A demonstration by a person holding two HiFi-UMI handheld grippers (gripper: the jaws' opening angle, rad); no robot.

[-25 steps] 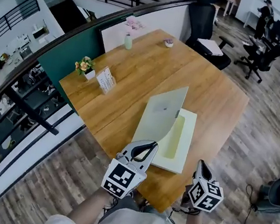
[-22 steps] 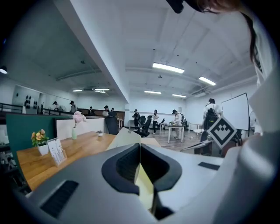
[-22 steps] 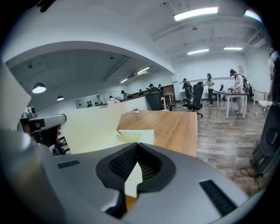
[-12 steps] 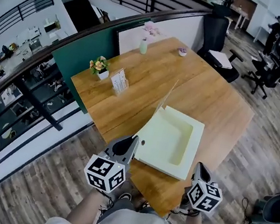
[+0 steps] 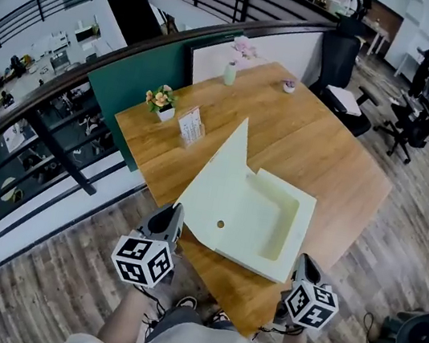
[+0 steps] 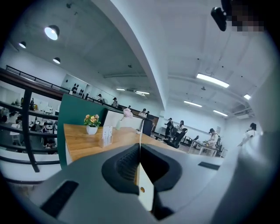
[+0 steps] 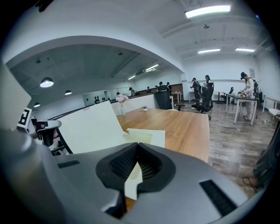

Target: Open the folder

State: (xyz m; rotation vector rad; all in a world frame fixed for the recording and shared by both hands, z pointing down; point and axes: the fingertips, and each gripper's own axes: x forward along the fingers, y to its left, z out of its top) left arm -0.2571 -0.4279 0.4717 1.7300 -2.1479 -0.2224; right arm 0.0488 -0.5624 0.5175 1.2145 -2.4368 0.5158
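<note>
A pale yellow folder lies on the wooden table (image 5: 338, 163) near its front edge. Its base (image 5: 272, 217) rests flat, while the cover (image 5: 216, 183) is lifted and leans over to the left. My left gripper (image 5: 172, 221) is shut on the cover's near left corner; in the left gripper view the cover (image 6: 145, 192) shows edge-on between the closed jaws (image 6: 140, 164). My right gripper (image 5: 302, 264) is shut on the base's near right corner. In the right gripper view that corner (image 7: 131, 181) sits between the jaws (image 7: 136, 164), with the raised cover (image 7: 87, 127) beyond at the left.
A flower pot (image 5: 161, 101) and a card stand (image 5: 191, 126) stand at the table's left edge. A vase of pink flowers (image 5: 232, 68) and a small pot (image 5: 289, 85) sit at the far edge. A black office chair (image 5: 346, 66) stands behind, and a railing (image 5: 55, 148) runs along the left.
My left gripper has swung left and toward me with the cover, which went from half-raised over the base to leaning open leftward. The right gripper stays at the base corner.
</note>
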